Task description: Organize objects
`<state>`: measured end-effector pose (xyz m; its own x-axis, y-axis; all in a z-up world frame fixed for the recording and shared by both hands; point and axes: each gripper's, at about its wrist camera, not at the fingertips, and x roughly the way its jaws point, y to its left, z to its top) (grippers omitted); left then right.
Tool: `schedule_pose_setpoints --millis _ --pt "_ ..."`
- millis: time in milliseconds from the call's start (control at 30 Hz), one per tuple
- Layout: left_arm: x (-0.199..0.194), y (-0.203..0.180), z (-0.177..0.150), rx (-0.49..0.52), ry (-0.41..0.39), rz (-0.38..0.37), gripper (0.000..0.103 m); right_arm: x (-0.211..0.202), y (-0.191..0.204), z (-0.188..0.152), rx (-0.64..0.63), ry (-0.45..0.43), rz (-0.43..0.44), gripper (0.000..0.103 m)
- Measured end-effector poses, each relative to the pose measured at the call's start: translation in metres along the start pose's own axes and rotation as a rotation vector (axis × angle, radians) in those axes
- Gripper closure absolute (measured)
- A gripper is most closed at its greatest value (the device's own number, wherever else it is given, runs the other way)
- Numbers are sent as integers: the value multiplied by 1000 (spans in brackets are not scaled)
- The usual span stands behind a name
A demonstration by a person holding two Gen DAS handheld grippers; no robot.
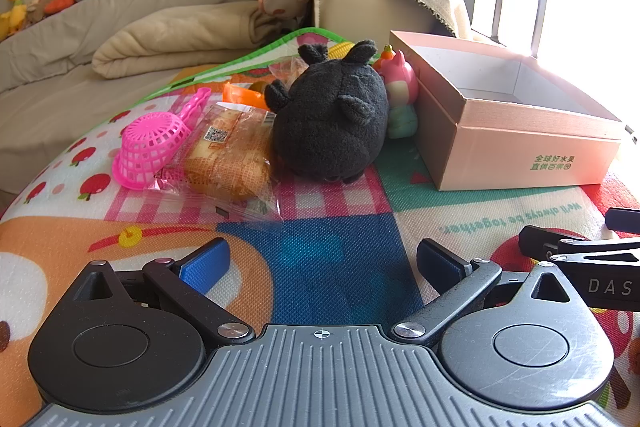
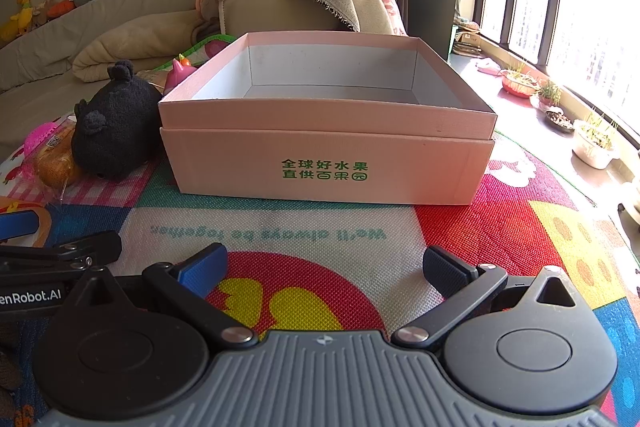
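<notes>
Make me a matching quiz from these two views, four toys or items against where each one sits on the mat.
1. black plush toy
2. pink box
3. pink plastic basket
4. wrapped bread

A. far left of the pile
B. right of everything else
C. between basket and plush
D. just left of the box

Pairs: 1-D, 2-B, 3-A, 4-C

The black plush (image 1: 330, 115) hides most of the pink figurine (image 1: 400, 95) and orange toys behind it
</notes>
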<state>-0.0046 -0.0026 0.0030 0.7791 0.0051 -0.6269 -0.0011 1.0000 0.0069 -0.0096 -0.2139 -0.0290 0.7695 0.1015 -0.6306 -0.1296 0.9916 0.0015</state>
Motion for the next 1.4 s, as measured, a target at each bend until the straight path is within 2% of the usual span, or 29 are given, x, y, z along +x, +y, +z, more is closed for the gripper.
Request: schedule_pose_setpoints --millis 1400 --pt "-5 -2 -1 5 0 6 0 -1 -1 2 2 2 0 0"
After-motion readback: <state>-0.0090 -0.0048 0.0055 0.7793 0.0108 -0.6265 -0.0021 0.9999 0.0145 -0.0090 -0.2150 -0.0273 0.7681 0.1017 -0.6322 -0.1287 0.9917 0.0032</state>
